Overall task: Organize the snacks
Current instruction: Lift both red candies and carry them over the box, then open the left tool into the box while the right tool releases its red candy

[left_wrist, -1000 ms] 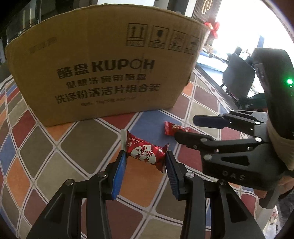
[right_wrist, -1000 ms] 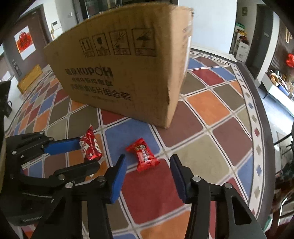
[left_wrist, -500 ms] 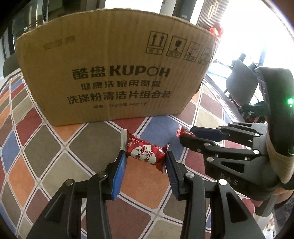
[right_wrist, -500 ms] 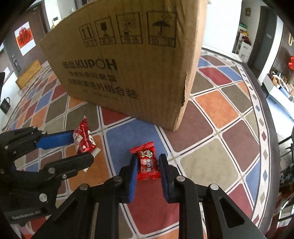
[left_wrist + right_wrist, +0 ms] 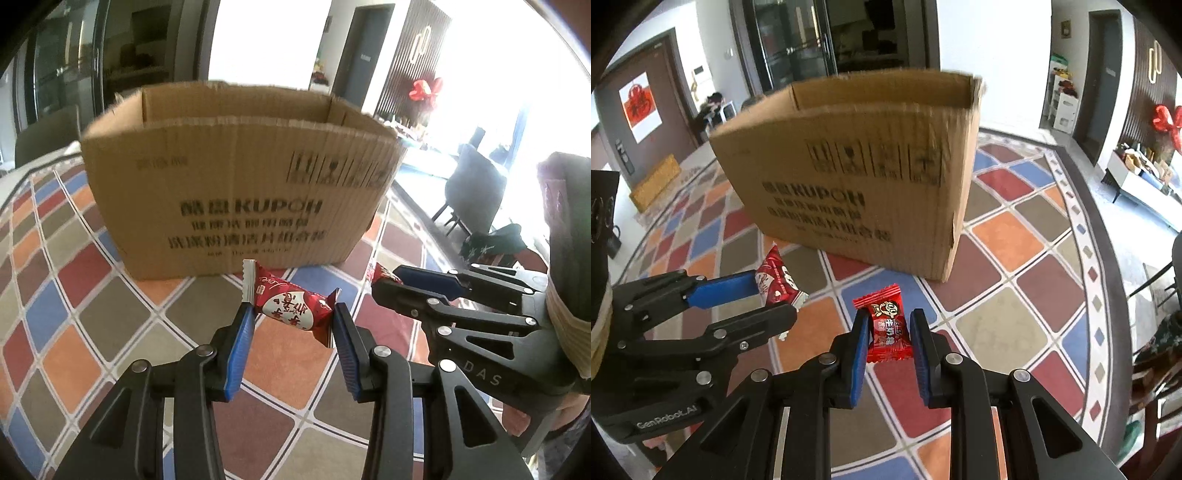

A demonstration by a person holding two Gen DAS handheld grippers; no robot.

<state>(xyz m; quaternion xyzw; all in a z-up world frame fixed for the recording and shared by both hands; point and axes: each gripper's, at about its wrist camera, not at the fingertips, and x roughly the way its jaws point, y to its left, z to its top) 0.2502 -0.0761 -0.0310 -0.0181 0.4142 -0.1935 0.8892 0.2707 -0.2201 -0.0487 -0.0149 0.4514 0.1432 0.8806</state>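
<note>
My left gripper (image 5: pixel 293 319) is shut on a dark red and white wrapped snack (image 5: pixel 290 306) and holds it above the tablecloth. It also shows in the right wrist view (image 5: pixel 777 282) at the left. My right gripper (image 5: pixel 888 328) is shut on a small bright red candy packet (image 5: pixel 886 325) and holds it lifted too. An open brown cardboard box (image 5: pixel 240 192) printed KUPOH stands just beyond both grippers, its inside partly visible from above (image 5: pixel 879 92). The right gripper appears at the right of the left wrist view (image 5: pixel 388 280).
A tablecloth of coloured diamonds (image 5: pixel 997 321) covers the round table. Dark chairs (image 5: pixel 469 184) stand beyond the table's right edge. A glass cabinet (image 5: pixel 798 40) and doors are behind the box.
My right gripper closed on the red candy packet and lifted it. Both grippers rose, so the box's open top has come into view.
</note>
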